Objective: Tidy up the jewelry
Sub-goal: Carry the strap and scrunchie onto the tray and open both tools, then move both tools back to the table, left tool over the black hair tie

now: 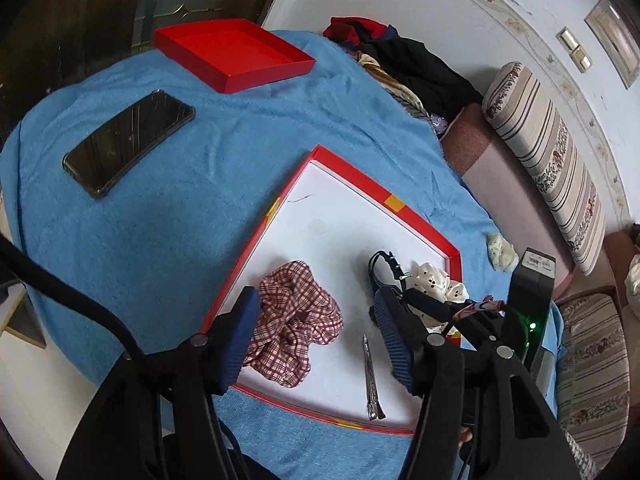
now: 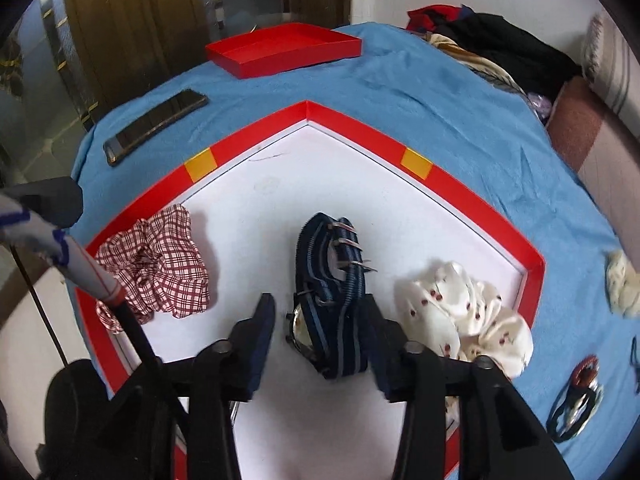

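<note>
Watch (image 2: 332,300) | long axis runs away from right tool (image 2: 318,344) | jaws apart

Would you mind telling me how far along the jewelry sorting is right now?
Done: a plaid scrunchie, white scrunchie and hair clip lie in the red tray. In hand: the right gripper, open, straddles the striped watch there. Left: a cream scrunchie and red-beaded hair ties remain on the blue cloth.

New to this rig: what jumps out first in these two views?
The red-rimmed white tray on the blue cloth dominates. In it, a navy striped watch lies between the open right gripper fingers, with a plaid scrunchie at left and a white dotted scrunchie at right. Behind sit a black phone and an empty red lid.
</note>
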`<state>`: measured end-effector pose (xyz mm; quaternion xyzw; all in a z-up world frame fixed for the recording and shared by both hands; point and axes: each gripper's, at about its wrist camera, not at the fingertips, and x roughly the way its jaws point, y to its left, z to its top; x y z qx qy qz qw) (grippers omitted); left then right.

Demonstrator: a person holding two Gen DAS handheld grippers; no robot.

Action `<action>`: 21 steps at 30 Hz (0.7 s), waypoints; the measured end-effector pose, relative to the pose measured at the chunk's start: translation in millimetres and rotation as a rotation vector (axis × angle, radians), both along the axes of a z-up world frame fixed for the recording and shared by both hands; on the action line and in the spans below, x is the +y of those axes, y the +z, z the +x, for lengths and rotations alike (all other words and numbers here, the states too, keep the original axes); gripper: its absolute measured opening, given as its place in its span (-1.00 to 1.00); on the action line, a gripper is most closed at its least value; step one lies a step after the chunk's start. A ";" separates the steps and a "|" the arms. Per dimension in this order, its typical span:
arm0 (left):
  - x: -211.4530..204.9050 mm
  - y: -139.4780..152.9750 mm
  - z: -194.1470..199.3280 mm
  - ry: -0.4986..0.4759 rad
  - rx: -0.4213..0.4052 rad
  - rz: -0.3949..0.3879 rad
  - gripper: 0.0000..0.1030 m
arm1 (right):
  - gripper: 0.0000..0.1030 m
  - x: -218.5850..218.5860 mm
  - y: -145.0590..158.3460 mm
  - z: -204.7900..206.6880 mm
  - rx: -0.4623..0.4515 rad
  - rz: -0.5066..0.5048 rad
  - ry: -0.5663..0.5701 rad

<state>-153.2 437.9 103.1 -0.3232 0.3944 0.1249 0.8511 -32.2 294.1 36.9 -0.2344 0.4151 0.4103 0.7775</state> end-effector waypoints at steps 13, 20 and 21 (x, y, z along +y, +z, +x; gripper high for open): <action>9.4 -3.9 -14.2 0.030 -0.019 -0.044 0.14 | -0.64 -14.7 3.0 41.3 0.474 0.278 -0.112; 5.6 -1.4 -14.3 0.030 -0.015 -0.030 0.14 | -0.42 -40.2 13.2 66.6 0.278 0.224 -0.260; 4.0 -0.5 -13.9 0.026 -0.014 -0.024 0.14 | -0.38 -47.2 17.9 67.8 0.273 0.239 -0.269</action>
